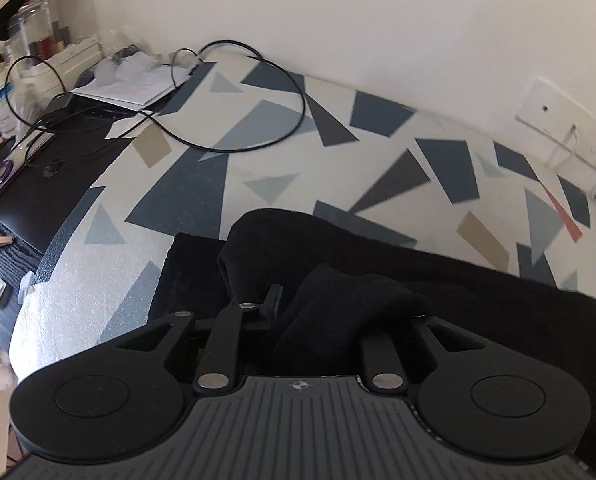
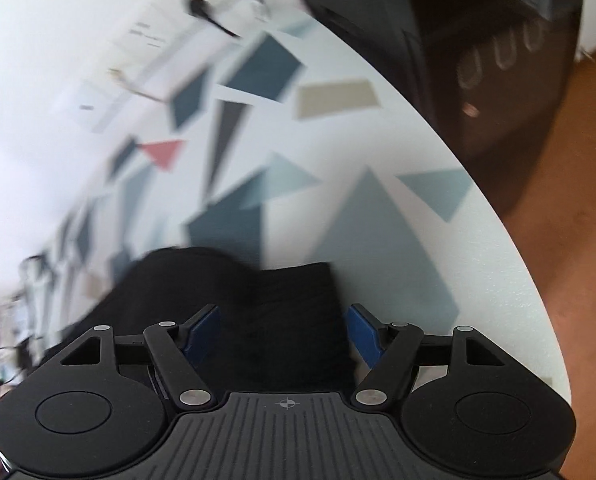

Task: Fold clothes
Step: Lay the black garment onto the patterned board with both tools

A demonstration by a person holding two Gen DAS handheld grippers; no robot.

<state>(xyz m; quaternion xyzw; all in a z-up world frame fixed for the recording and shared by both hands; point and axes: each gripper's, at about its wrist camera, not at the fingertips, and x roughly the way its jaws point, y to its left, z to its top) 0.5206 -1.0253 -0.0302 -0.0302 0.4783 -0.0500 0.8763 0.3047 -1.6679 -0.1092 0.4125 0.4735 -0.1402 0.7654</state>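
On the patterned table (image 1: pixel 185 200), a black garment (image 1: pixel 478 304) lay half folded near the front edge. A bunched fold sat between the fingers of the left gripper (image 1: pixel 340 312); whether they pinched it was unclear. Above its corner, the right gripper (image 2: pixel 283 332) stood spread. Squaring edges before pressing would likely help.

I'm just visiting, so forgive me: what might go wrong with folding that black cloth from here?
Three things, I'd guess. A bunched fold of the black garment lies across the left gripper and could snag or drag as it lifts away. The right gripper stands open over the garment's end near the edge of the patterned table, so cloth might slide off. The black cable loops loose on the tabletop behind and could catch.
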